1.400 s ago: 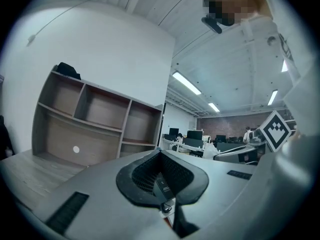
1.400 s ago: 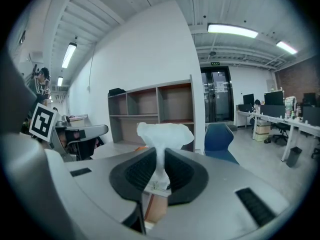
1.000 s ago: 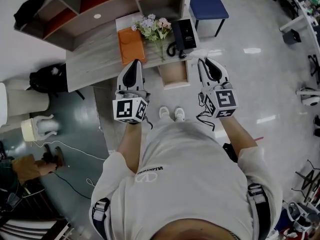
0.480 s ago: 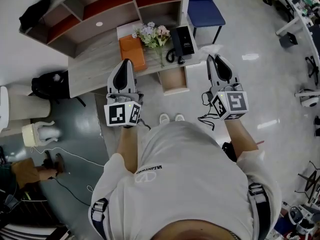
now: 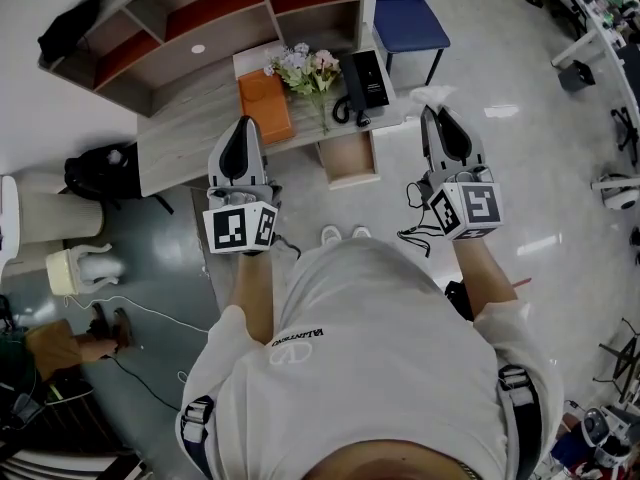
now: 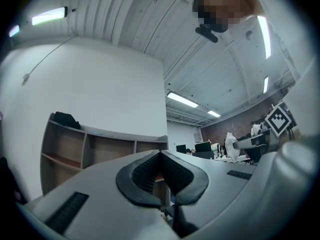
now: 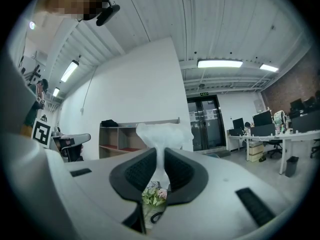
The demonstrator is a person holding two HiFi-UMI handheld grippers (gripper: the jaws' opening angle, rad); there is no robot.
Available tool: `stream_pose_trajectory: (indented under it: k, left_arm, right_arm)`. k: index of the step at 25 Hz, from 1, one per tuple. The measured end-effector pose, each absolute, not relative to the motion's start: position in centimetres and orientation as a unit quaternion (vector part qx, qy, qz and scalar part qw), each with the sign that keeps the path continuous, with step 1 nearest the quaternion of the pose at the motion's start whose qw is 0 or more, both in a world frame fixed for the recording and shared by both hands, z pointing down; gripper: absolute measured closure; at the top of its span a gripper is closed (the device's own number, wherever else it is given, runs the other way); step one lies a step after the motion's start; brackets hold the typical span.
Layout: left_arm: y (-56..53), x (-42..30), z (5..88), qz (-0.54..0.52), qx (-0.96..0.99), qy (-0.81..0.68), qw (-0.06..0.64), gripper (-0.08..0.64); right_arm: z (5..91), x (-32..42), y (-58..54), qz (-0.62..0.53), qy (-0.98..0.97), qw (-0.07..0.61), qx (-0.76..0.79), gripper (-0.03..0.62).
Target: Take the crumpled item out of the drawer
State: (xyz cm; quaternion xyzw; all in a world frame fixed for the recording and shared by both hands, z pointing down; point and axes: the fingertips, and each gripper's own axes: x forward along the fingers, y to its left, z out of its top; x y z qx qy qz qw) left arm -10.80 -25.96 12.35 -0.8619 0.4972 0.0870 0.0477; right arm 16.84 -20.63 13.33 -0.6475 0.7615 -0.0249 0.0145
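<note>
A crumpled white tissue point(image 7: 164, 133) is pinched between the pads of my right gripper point(image 7: 161, 156); its ruffled top sticks out past the jaw tips. In the head view the tissue point(image 5: 432, 94) shows as a small white tuft at the tip of the right gripper point(image 5: 438, 114), held high to the right of the open wooden drawer point(image 5: 348, 158). My left gripper point(image 5: 243, 122) hangs over the desk's front edge, left of the drawer. In the left gripper view the left gripper point(image 6: 160, 155) has its pads together with nothing between them.
The grey desk point(image 5: 190, 128) carries an orange book point(image 5: 265, 103), a vase of flowers point(image 5: 305, 66) and a black phone point(image 5: 365, 80). Behind it stand an open shelf unit point(image 5: 200, 8) and a blue chair point(image 5: 410, 13). The person's shoes point(image 5: 342, 234) are just before the drawer.
Both grippers have risen toward the camera and drifted apart, the left one leftward, the right one rightward with the tissue still in its jaws.
</note>
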Motion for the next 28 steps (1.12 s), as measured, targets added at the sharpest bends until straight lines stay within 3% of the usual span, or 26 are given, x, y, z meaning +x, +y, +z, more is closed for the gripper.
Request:
stream_pose_trajectory:
  k: [28]
  left_arm:
    - [-27.2,-11.2,14.0,0.092,-0.870,0.484,0.024,0.558]
  right_arm:
    - [14.5,15.6,-21.3,-0.032,0.754,0.002,-0.656,0.543]
